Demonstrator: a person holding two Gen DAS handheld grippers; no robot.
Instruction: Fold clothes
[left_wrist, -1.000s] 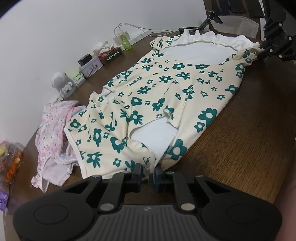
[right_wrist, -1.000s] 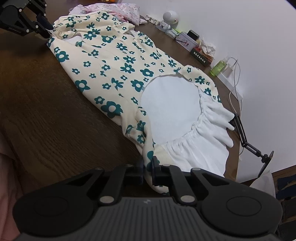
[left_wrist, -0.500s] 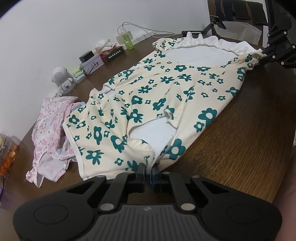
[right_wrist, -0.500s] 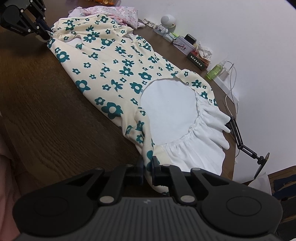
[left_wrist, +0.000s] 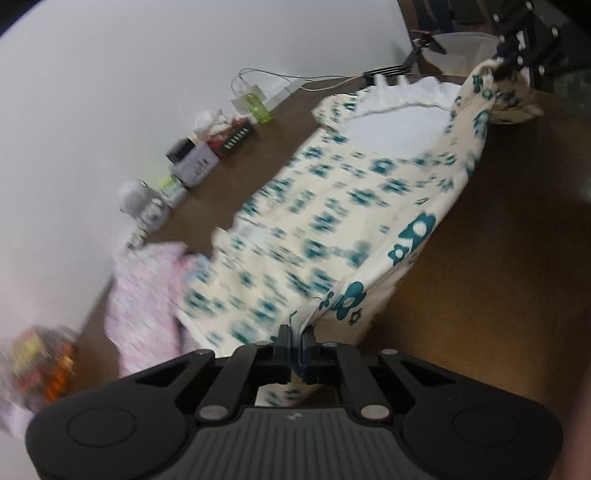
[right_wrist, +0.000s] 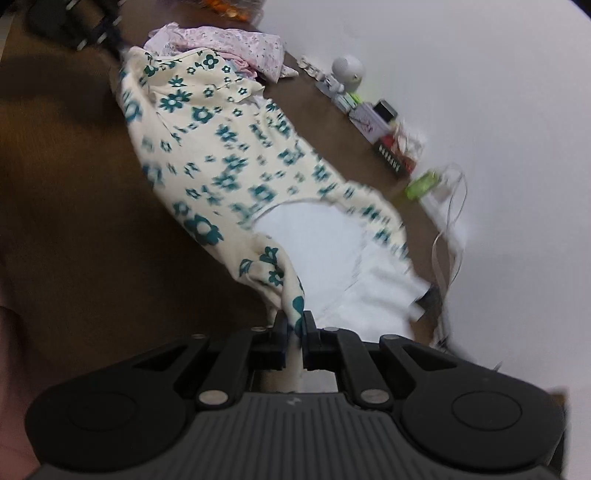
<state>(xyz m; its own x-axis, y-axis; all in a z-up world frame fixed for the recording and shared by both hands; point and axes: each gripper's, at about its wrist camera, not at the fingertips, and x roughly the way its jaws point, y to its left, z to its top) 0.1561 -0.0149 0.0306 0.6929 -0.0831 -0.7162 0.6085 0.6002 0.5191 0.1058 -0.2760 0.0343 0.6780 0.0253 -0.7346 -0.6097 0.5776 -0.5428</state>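
Note:
A cream dress with teal flowers (left_wrist: 332, 221) and a white ruffled skirt part (right_wrist: 354, 273) stretches across the brown wooden table (left_wrist: 498, 277). My left gripper (left_wrist: 295, 334) is shut on one end of its near edge, and that edge hangs lifted off the table. My right gripper (right_wrist: 293, 321) is shut on the other end near the white part, also raised. Each gripper shows in the other's view: the right gripper (left_wrist: 517, 44) at top right, the left gripper (right_wrist: 99, 33) at top left. Both views are motion-blurred.
A pink floral garment (left_wrist: 144, 291) lies bunched beside the dress. Along the white wall stand a small white robot figure (left_wrist: 140, 206), boxes (left_wrist: 195, 162), a tissue box (left_wrist: 229, 133), a green bottle (left_wrist: 256, 105) with cables, and a colourful snack bag (left_wrist: 40, 362).
Both grippers have risen and tilted, lifting the dress's near edge off the table. The cloth between them is pulled taut and the far part still rests on the table.

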